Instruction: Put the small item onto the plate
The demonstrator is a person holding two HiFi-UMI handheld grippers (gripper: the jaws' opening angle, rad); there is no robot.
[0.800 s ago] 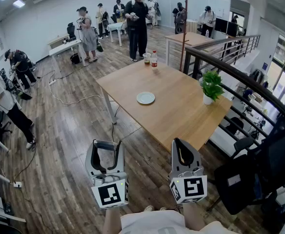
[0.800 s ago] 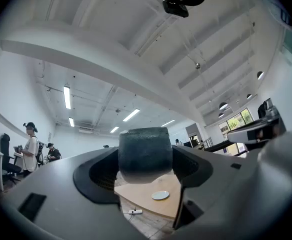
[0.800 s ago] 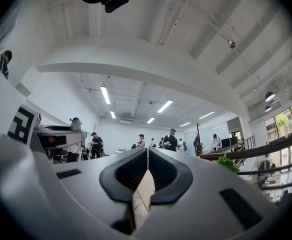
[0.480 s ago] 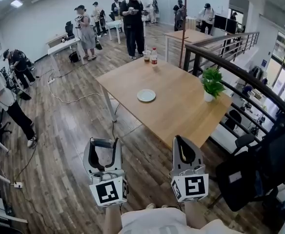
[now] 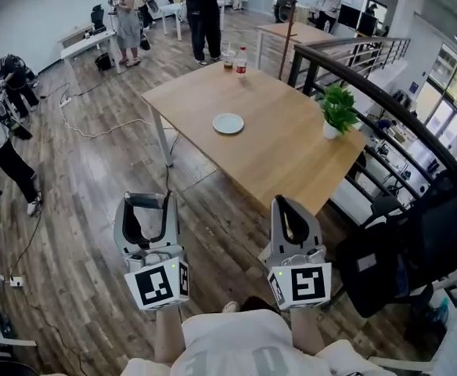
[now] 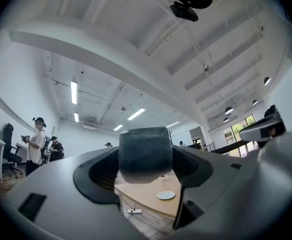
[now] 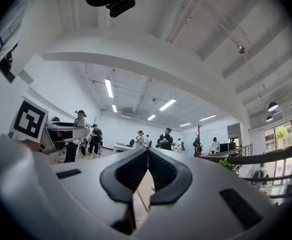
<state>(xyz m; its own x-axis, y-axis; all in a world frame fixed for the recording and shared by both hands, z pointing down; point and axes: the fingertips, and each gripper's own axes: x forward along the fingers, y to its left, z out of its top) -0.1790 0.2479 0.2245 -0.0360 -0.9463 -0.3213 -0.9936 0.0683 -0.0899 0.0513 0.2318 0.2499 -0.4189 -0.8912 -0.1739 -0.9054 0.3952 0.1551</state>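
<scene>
A white plate (image 5: 228, 123) lies on the wooden table (image 5: 283, 155), well ahead of both grippers; it also shows small and far in the left gripper view as the plate (image 6: 166, 195). My left gripper (image 5: 145, 202) hangs over the floor in front of the table, its jaws wide and shut on a small dark grey roll-shaped item (image 6: 145, 154) held across their tips. My right gripper (image 5: 286, 207) is beside it near the table's front corner, with its jaws (image 7: 147, 153) pressed together and nothing between them.
A potted plant (image 5: 338, 112) stands at the table's right edge; a bottle (image 5: 241, 59) and a cup (image 5: 228, 59) stand at its far end. A dark railing (image 5: 385, 108) runs along the right. Several people stand at the back. A cable (image 5: 95, 128) lies on the floor.
The table and plate sit higher in the head view and both grippers have shifted slightly left. Neither gripper's jaws have changed.
</scene>
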